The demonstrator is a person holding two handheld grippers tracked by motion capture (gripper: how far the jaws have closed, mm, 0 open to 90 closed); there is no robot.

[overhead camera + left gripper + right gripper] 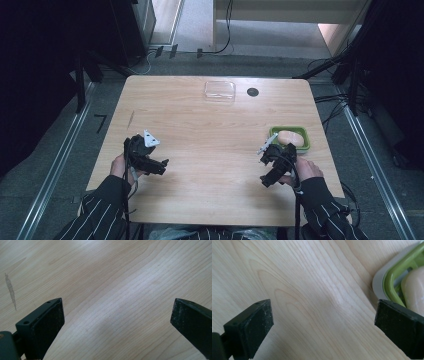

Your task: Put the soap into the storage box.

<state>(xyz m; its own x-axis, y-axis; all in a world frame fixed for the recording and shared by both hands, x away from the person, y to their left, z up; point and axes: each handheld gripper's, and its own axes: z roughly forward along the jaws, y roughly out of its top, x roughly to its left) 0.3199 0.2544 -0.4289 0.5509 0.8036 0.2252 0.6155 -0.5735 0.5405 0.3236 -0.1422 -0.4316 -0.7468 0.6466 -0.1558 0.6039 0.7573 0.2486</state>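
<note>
- The person's sleeves are coming in at the near edge of the table (210, 200), each hand holding a gripper low over the wood
- The left gripper (162, 165) is hovering over the near-left part of the table with its jaws spread wide and nothing between them; in the left gripper view the left gripper (117, 315) is looking down on bare wood grain and a thin dark scuff (10, 290)
- The right gripper (264, 152) is sitting at the near-right, jaws likewise released and holding nothing; in the right gripper view the right gripper (324, 317) is framing bare wood
- The soap (291, 137), a pale oval bar, is lying in the green soap dish (306, 146) just beyond and to the outer side of the right gripper, its long axis running roughly across the table
- In the right gripper view the soap (415, 290) and soap dish (392, 280) are lying off toward the right-hand jaw, not between the two, so I judge the right gripper needs to swing that way to straddle the bar; it is much the nearer hand
- Farther off, a clear plastic lid (219, 91) is resting near the far edge, well apart from both grippers, with a small dark round hole (252, 92) just beside it
</note>
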